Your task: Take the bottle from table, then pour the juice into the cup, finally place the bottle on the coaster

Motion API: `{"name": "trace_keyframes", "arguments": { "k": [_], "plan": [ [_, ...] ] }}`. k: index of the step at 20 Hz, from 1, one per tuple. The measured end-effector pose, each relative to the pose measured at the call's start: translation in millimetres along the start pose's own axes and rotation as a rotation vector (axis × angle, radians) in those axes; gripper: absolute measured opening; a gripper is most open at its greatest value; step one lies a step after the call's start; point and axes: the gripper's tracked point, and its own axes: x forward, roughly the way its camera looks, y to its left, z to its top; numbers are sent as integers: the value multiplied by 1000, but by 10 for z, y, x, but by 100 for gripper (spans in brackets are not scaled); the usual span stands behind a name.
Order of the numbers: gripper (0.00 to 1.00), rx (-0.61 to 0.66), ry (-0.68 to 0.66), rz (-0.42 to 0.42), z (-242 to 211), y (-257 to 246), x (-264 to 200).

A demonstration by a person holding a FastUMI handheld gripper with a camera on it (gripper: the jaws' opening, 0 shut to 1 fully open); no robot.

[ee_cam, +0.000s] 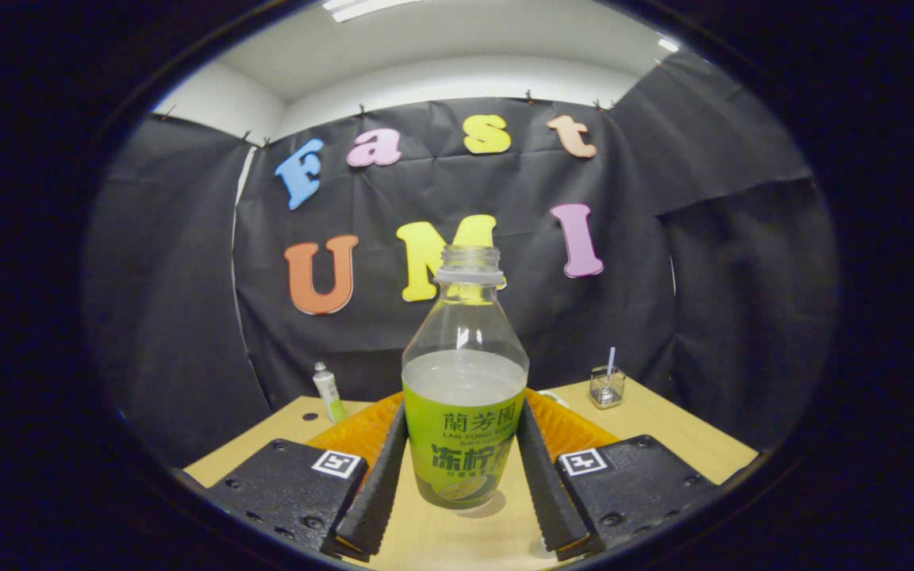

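An uncapped clear bottle [463, 412] with a green label stands upright between my fingers, about half full of pale juice. My gripper [462, 414] is shut on it, with the black ribbed fingers [382, 484] pressing on both sides of the label. The bottle's base is right at the wooden table [457, 539], with a small shadow beside it; I cannot tell whether it still touches. An orange ribbed coaster [354, 434] lies just behind the bottle, partly hidden by it and the fingers. A small clear glass cup [606, 387] with a straw stands beyond my right finger, near the table's far right edge.
A small white and green tube [329, 392] stands at the table's far left, beyond the coaster. Black cloth walls close in the table at the back and on both sides. The table's left and right edges run close to the fingers.
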Motion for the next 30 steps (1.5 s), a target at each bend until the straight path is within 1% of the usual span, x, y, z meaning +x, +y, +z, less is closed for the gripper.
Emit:
{"name": "trace_keyframes", "arguments": {
  "k": [1,2,4,8,12,15,18,19,21,24,28,30],
  "plan": [
    [77,-57,28,-23,-99,35,72],
    [77,-103,50,-26,-202,99,142],
    [77,-134,62,-15,-375,254,255],
    [78,-110,80,7,-723,362,500],
    [78,-74,51,14,-862,337,706],
    [78,-42,65,-20,-1023,149,901],
    [78,-5,48,-15,-1124,65,1037],
    [79,2,57,-1,-1209,58,1099],
    [79,-17,92,24,-1382,62,1241],
    [80,-73,116,20,-1568,0,1397],
    [80,-113,103,20,-1727,4,1512],
    [81,-95,95,22,-1772,5,1520]
  ]
}}
